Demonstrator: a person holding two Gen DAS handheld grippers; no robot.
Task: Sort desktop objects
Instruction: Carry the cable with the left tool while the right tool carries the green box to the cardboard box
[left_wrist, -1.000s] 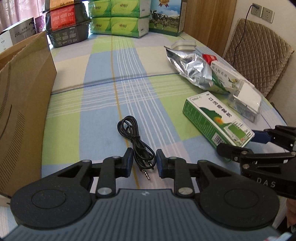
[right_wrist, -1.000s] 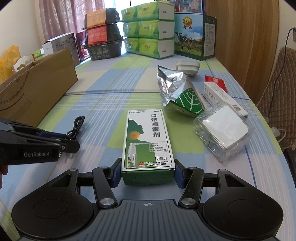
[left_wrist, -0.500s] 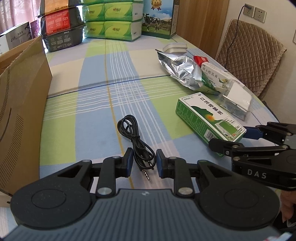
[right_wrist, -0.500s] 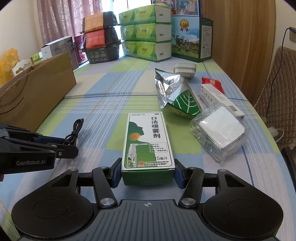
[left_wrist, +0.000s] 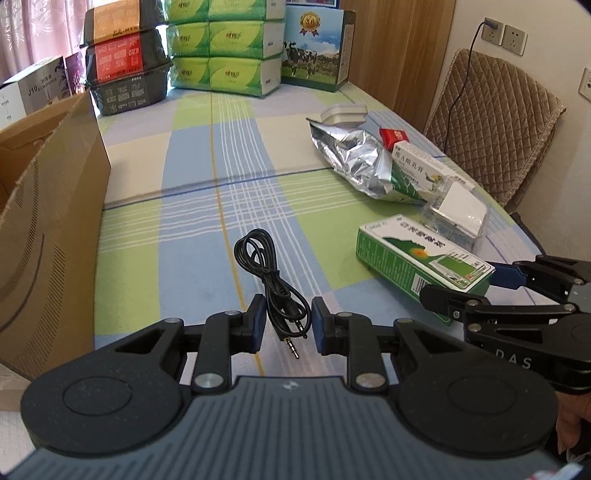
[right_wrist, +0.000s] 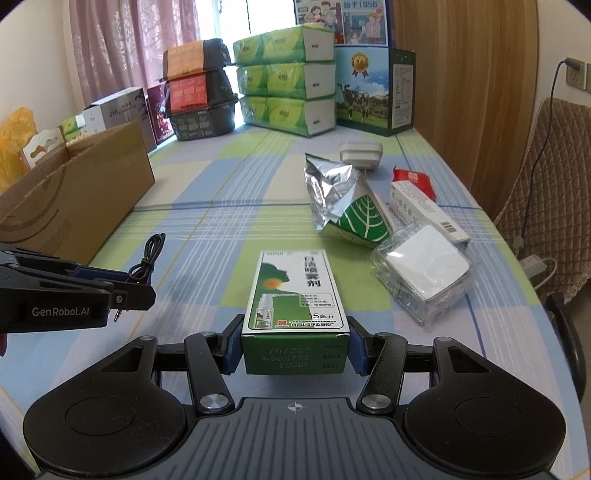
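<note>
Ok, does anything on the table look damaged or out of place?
Only the crumpled silver foil pouch: it lies torn open and creased, its end resting over the white carton. Nothing is spilled.

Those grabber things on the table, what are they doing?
A person is tidying the table with two tools. The right tool has its pads against both sides of a green spray box, though it may not be squeezing yet. The left tool is open around the plug end of a black audio cable lying on the checked tablecloth. A cardboard box stands at the left.
</note>
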